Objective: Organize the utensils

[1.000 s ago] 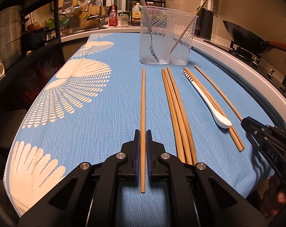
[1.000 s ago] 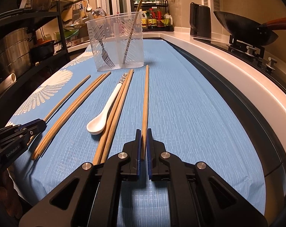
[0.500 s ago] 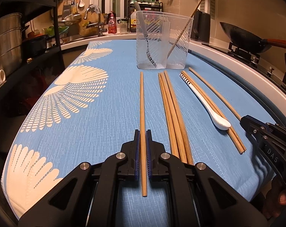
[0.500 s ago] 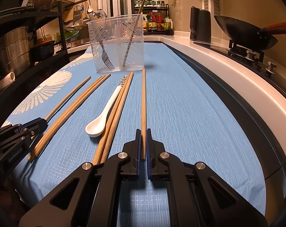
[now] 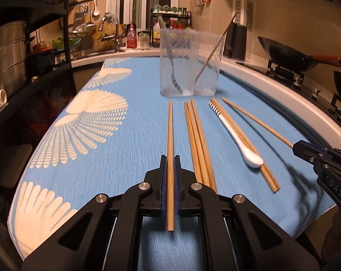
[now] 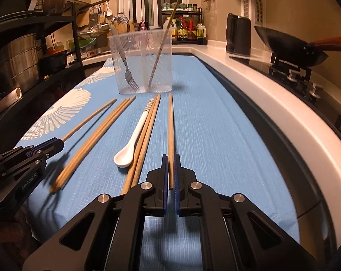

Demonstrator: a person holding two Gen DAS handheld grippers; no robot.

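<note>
Both grippers, left gripper and right gripper, jaws clamped on one chopstick each, right now lifted off the table; clear holder at 12 o'clock next.

The setting was a home kitchen: a wok on a gas stove at right, a sink faucet and condiment rack at upper centre.
</note>
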